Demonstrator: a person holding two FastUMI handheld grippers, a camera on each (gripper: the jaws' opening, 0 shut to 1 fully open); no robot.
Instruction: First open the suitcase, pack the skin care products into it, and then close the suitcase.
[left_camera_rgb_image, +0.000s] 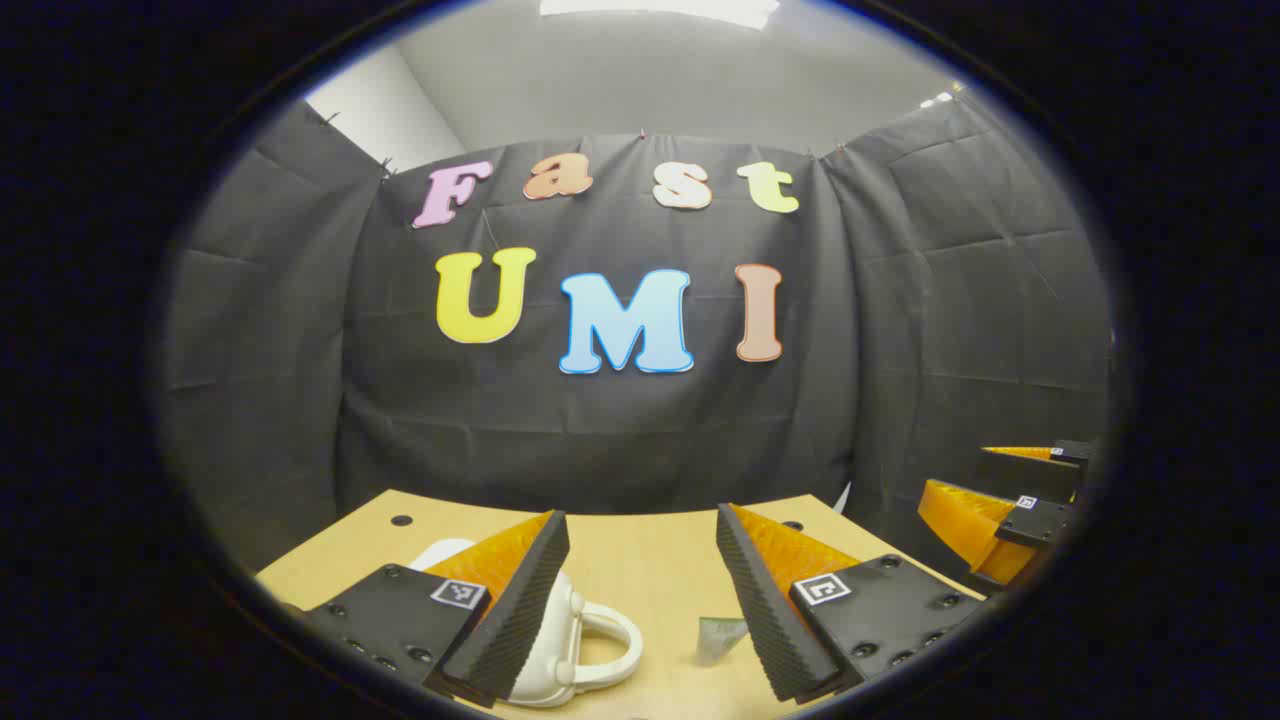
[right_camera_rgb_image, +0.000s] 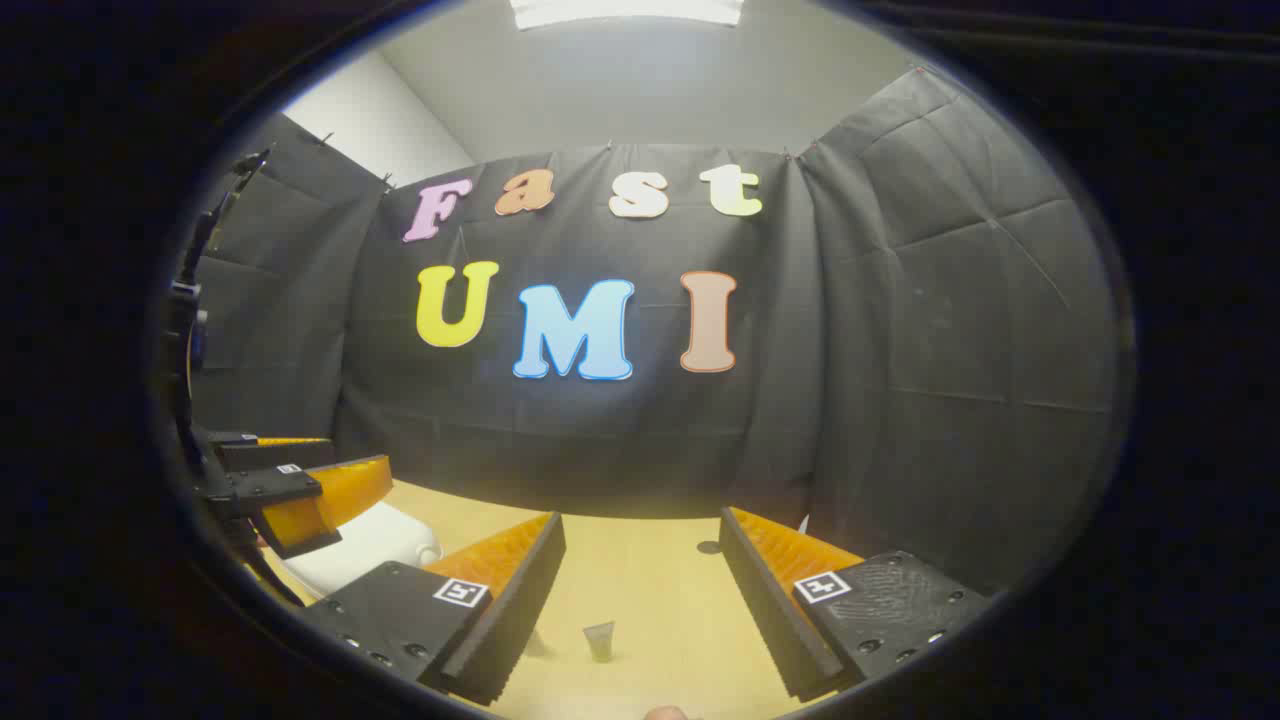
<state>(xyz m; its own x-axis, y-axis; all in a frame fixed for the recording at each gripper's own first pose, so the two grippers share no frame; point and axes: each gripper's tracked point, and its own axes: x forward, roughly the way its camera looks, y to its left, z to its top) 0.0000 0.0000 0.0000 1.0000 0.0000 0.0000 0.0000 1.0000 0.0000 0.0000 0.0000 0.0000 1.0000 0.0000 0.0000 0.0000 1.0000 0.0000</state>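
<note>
1. Currently, the left gripper (left_camera_rgb_image: 640, 600) is held level above the table (left_camera_rgb_image: 650, 555), fingers spread wide with nothing between them – a hover pose is suggested, not a grasp.
2. The white suitcase (left_camera_rgb_image: 585, 635) is seen low in the left gripper view, partly hidden behind the left finger; its looped handle faces the table centre. It looks closed, though the seam cannot be made out.
3. The handle is judged to be the reason the left gripper is parked just over that spot – opening is the first step and it appears not yet done.
4. A small crumpled packet (left_camera_rgb_image: 720, 637) is seen just beside the suitcase handle, near the right finger; what it is cannot be told.
5. The right gripper (right_camera_rgb_image: 640, 600) is likewise held wide and empty, pointed across the bare part of the table (right_camera_rgb_image: 660, 580).
6. A small skin care tube (right_camera_rgb_image: 599, 640) is stood on the table between that gripper's fingers, farther off and untouched – likely kept lined up for pickup once the suitcase is open.
7. In the right gripper view the left gripper (right_camera_rgb_image: 300, 495) is seen at the left edge, above the suitcase (right_camera_rgb_image: 370, 545); in the left gripper view the right gripper (left_camera_rgb_image: 1010, 505) is seen at the right edge. The two are held well apart, so neither is blocked.
8. Progress is judged as the very start: nothing packed.
</note>
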